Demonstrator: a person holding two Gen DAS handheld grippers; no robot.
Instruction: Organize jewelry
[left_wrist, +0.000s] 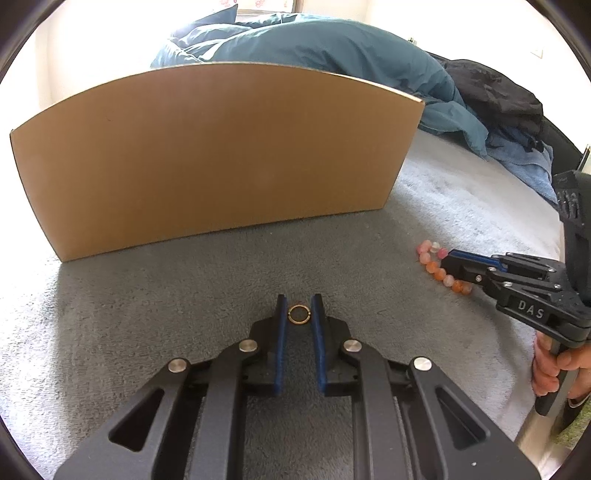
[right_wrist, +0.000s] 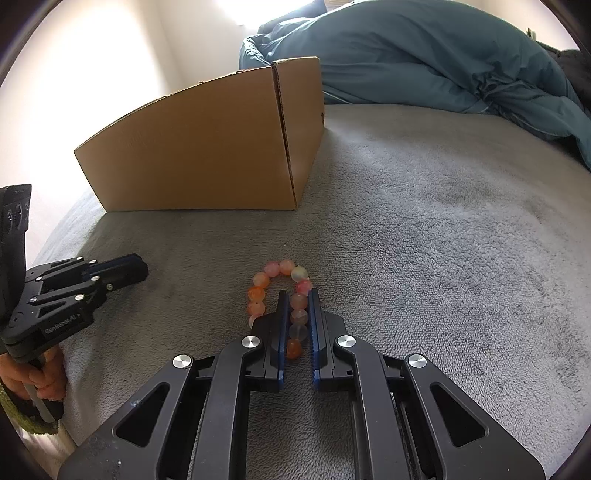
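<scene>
Ring (left_wrist: 299, 314), small and gold, sits pinched between the blue pads of the left gripper (left_wrist: 299, 308), at the twelve o'clock end of that claw's fingers in the left wrist view; both pads touch its rim, so the claw is clenched on it, low against the grey blanket (left_wrist: 166, 295). Same claw appears in the right wrist view at about nine o'clock, fingertips drawn together on the blanket, a hand (right_wrist: 35, 376) wrapped round its handle at eight o'clock. Right gripper (right_wrist: 298, 306) is clenched on one side of the beaded bracelet (right_wrist: 280, 291): pink, orange and pale beads run in a line between its pads, and the rest of the loop curves out to eleven o'clock of the fingertips, lying on the blanket. In the left wrist view this claw comes in from three o'clock, tips buried in the beads, with a hand (left_wrist: 554, 365) on the handle at four o'clock. Farther out, a cardboard box (left_wrist: 221, 158) stands upright on the blanket at twelve o'clock from the left claw and at ten to eleven o'clock from the right one, well apart from both pieces of jewelry. Beyond the box, a teal duvet (right_wrist: 424, 55) is heaped at twelve to two o'clock, with dark clothing (left_wrist: 495, 99) beside it at two o'clock.
</scene>
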